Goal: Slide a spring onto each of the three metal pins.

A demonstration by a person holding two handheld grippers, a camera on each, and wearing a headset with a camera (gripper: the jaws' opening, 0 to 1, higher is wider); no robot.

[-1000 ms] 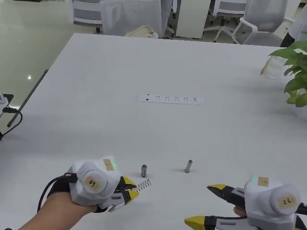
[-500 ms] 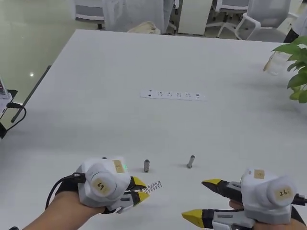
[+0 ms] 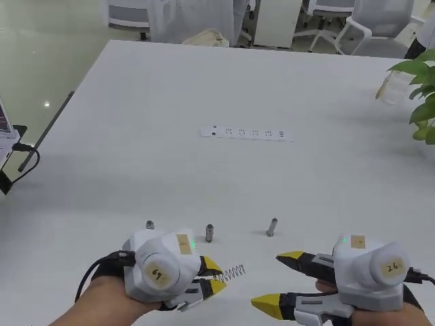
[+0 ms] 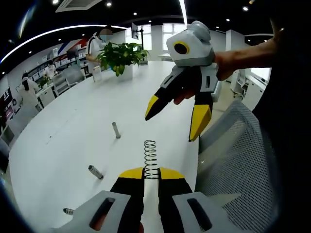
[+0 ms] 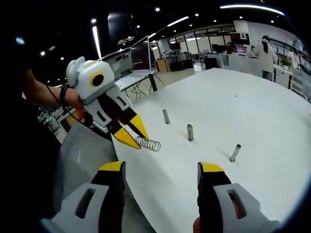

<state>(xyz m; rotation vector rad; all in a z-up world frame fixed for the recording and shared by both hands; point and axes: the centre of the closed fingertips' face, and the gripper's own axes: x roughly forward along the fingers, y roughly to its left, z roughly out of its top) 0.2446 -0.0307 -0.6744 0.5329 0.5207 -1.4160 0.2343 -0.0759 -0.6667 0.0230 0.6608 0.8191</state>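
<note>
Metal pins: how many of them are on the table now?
3. They form a row on the white table: the left pin, the middle pin and the right pin. None seems hidden.

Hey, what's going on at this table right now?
A person holds a gripper in each hand. The left gripper has its tongs shut on a spring, pointed toward the right gripper, whose tongs are open and empty. Three metal pins stand on the white table beyond; the rightmost pin looks bare.

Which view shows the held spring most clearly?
The left gripper view: the spring stands large, clamped by the left gripper. The right gripper view shows it sideways, smaller; the head view, tiny.
</note>
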